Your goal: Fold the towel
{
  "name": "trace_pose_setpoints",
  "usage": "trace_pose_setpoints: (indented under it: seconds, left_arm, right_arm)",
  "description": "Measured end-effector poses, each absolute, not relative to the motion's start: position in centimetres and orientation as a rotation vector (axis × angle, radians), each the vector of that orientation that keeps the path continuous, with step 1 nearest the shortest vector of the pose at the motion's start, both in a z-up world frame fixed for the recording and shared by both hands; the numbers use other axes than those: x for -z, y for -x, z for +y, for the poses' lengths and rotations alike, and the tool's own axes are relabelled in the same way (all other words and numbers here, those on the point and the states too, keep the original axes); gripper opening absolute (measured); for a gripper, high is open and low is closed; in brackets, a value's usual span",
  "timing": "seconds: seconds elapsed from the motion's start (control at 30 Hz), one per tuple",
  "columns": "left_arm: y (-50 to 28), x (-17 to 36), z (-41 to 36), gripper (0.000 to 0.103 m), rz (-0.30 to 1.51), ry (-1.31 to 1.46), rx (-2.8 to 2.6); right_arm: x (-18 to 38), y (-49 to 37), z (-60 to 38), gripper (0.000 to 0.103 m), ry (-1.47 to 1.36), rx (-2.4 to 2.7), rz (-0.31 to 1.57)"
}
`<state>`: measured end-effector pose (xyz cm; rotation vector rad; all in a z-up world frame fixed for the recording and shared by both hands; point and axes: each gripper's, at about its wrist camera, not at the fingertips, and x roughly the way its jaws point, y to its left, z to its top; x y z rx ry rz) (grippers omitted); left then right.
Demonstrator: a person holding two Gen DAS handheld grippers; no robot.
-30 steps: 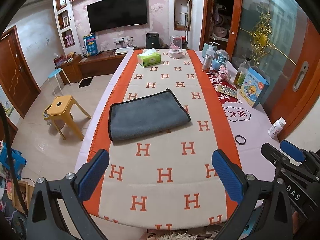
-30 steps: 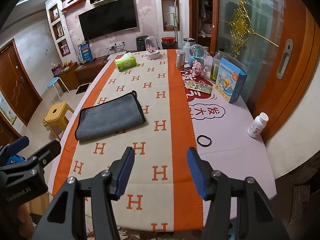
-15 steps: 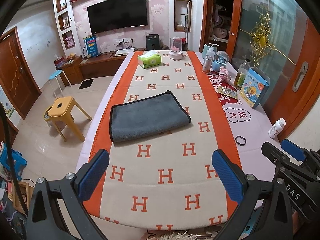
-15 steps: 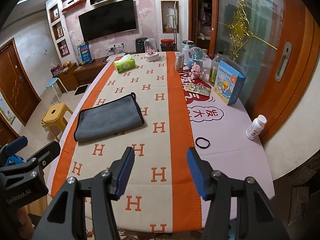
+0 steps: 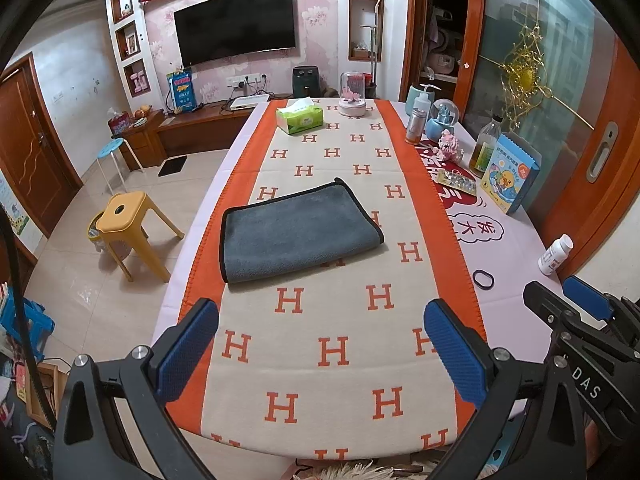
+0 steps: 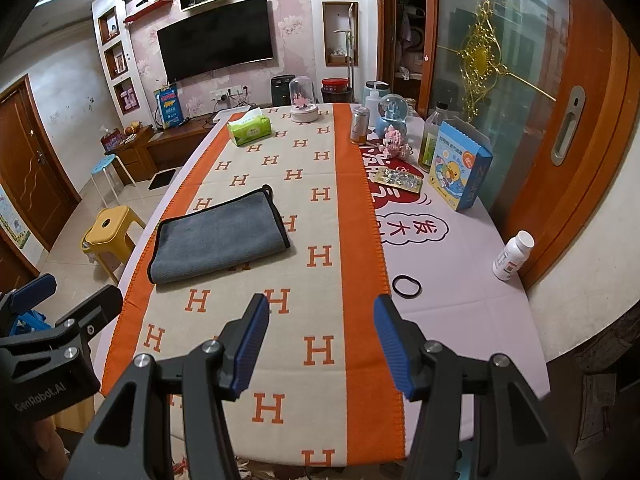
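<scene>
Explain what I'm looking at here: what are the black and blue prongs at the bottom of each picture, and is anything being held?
No robot arm here: a person holds a pair of tongs in each hand, and a fisheye camera on each looks forward along its two blue-padded fingers. One picture is from the left tongs, the other from the right tongs; each also catches its partner at the frame's edge. Both stand open over the near end of the table and hold nothing. On the orange and cream H-patterned cloth lies the grey towel, already doubled over, untouched. Along the right side sit a black hair tie, a white pill bottle and a blue box; a green tissue pack sits at the far end.
</scene>
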<state>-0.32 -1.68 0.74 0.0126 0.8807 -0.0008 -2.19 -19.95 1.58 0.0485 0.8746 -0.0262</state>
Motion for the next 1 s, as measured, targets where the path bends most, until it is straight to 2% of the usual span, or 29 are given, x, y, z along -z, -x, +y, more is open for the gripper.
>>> trace_pose_setpoints:
  seconds: [1.0]
  left_arm:
    - [0.13, -0.65, -1.80, 0.102, 0.886, -0.015, 0.001]
  right_arm:
    - [-1.67, 2.09, -19.70, 0.055, -0.049, 0.026, 0.877]
